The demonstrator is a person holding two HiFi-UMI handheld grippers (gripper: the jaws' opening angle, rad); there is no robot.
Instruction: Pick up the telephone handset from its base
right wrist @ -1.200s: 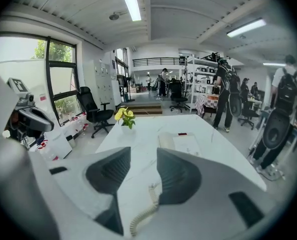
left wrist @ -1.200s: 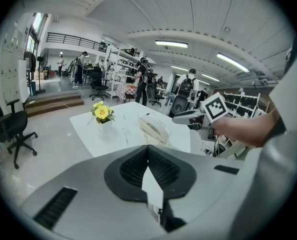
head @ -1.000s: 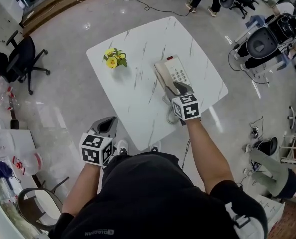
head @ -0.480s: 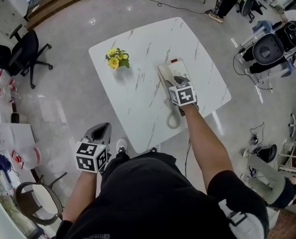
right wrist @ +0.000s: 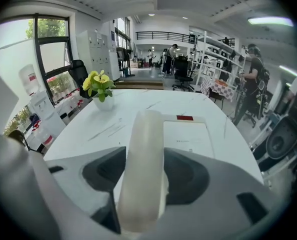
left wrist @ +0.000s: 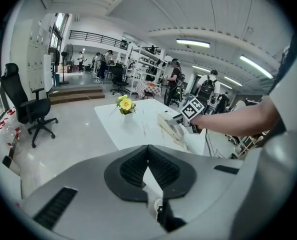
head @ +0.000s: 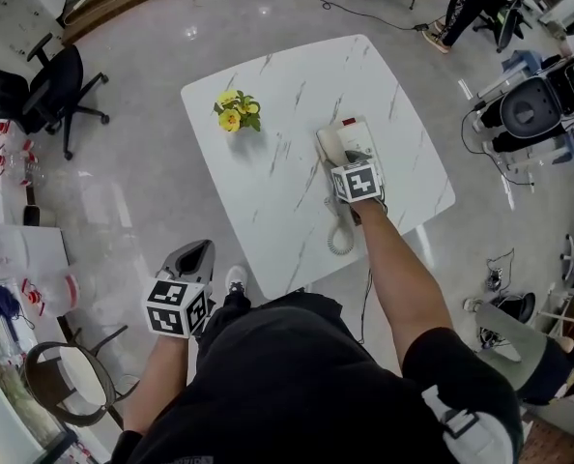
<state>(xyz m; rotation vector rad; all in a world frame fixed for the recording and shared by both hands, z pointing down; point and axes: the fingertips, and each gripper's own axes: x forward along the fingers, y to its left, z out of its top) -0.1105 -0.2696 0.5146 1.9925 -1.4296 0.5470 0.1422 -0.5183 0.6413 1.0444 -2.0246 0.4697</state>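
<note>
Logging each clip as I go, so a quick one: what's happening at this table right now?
A person is going for the telephone handset with the right hand-held gripper. Its jaws have just been opening and straddle the handset, which lies on its base on the white table. The pads don't appear to press it yet. The left hand-held gripper is shut and empty, held off the table's near corner. A small pot of yellow flowers stands apart from the phone.
</note>
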